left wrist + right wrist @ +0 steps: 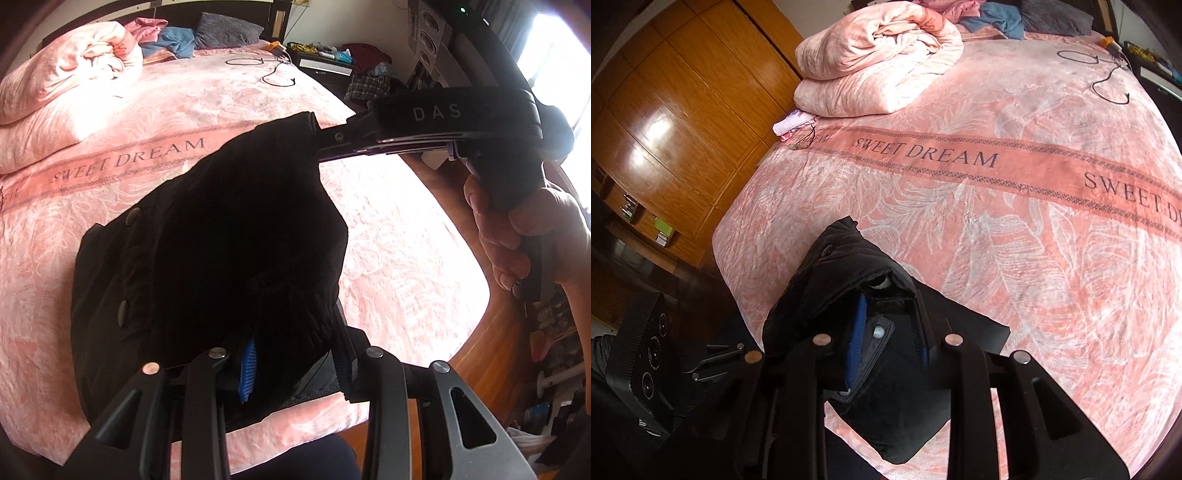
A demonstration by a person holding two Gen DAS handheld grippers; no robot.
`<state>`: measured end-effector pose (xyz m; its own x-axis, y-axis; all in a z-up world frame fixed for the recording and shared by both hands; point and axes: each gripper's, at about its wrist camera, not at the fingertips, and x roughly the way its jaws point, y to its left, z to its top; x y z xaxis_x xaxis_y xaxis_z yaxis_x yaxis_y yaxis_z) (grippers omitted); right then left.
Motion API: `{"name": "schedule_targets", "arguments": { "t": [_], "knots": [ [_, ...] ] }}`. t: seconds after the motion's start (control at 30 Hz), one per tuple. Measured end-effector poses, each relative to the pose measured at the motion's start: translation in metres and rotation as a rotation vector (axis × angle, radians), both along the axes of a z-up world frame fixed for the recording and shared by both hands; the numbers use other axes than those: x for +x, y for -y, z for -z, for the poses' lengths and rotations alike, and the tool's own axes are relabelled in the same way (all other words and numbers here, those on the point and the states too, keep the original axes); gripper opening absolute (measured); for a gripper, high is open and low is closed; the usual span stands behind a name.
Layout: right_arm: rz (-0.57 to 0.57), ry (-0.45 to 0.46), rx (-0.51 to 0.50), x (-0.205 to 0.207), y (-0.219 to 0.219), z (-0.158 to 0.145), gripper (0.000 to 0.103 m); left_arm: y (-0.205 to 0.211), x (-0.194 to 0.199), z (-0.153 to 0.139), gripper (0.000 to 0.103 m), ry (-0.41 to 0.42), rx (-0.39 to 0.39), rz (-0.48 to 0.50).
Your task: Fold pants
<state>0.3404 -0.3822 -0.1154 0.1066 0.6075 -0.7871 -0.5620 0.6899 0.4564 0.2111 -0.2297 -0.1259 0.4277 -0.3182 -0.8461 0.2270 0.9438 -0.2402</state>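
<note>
While both grippers are clamping black cloth:
Pants (229,236): hanging over bed (388,229) near edge, bunched between both claws.
Left gripper (295,363): gripping waistband.
Right gripper (890,332): pinching hem; its holder's hand (524,240) showing only in left view.

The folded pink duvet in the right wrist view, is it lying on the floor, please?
No, the folded pink duvet sits on the bed, near its far corner.

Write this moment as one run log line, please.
task: fold pants | left claw: shut on black pants | right claw: shut on pants | pants: over pink bedspread, fold unfinished
</note>
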Motion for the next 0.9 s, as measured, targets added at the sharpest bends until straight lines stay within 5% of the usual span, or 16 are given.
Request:
{"name": "schedule_targets", "arguments": {
  "t": [0.37,0.9],
  "knots": [
    [0.051,-0.071,0.041,0.008,0.03,0.046,0.023,0.025,0.015,0.046,0.034,-0.071,0.056,0.034],
    [0.139,-0.144,0.115,0.004,0.056,0.088,0.023,0.043,0.014,0.072,0.034,-0.073,0.125,0.064]
  ]
}}
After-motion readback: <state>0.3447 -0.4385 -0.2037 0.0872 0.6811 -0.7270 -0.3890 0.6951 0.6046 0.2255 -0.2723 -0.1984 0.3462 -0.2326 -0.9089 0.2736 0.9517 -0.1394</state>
